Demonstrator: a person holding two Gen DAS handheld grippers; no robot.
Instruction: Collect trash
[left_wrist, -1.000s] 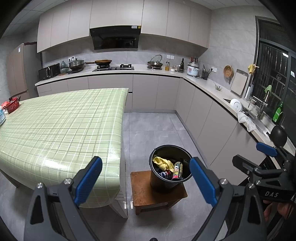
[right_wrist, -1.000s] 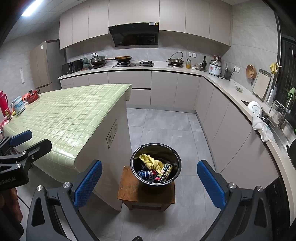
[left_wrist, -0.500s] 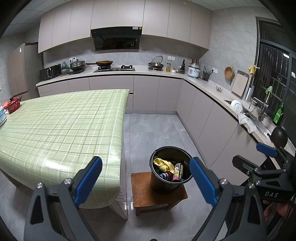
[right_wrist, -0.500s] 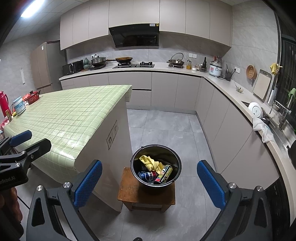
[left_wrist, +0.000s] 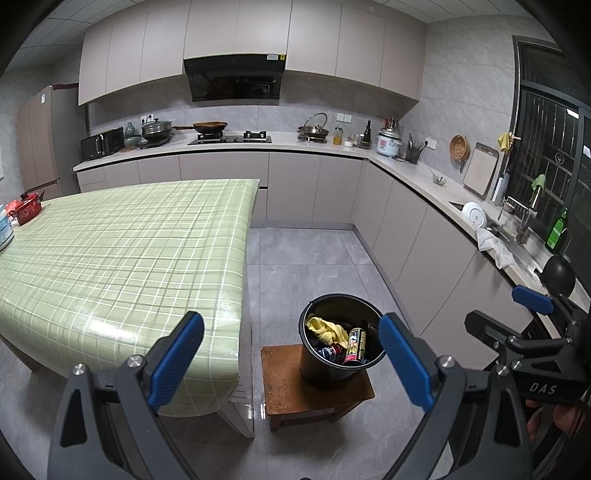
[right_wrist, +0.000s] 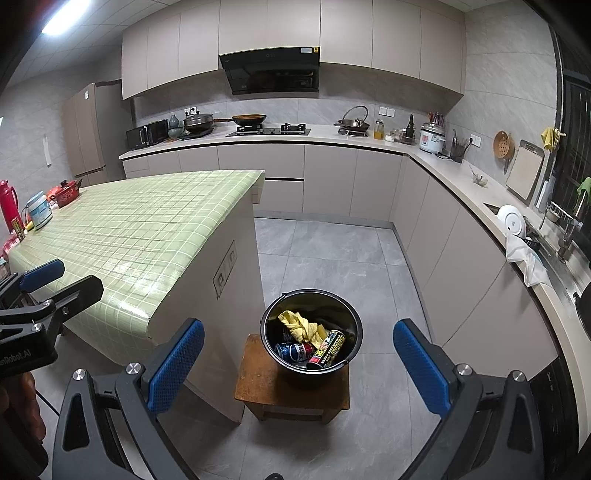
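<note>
A: Where's the trash sitting?

B: In the black bucket (right_wrist: 312, 332), round with smooth glossy walls and a thin wire bail. A crumpled yellow cloth (right_wrist: 301, 326) lies soft on top, and beside it two cylindrical metal cans, a blue one (right_wrist: 293, 350) and a dark one with yellow print (right_wrist: 328, 349), both on their sides.

A: Why is it up on that stool?

B: My guess: the low wooden stool (right_wrist: 258, 380), worn and rust-brown, lifts the rim closer to hand, just beside the tabletop (left_wrist: 122, 258) so things can drop straight in.

A: And the claws?

B: The right claw (right_wrist: 299, 363) is spread wide, clamped on nothing, with the bucket framed between its ribbed blue pads. The left claw (left_wrist: 291, 363) is likewise apart and empty, hovering over the tabletop's near corner.

A: Anything left to collect?

B: The glossy green checked cover looks bare nearby; only a red pot (left_wrist: 26, 212) stands at its far end. The job appears nearly done.
</note>
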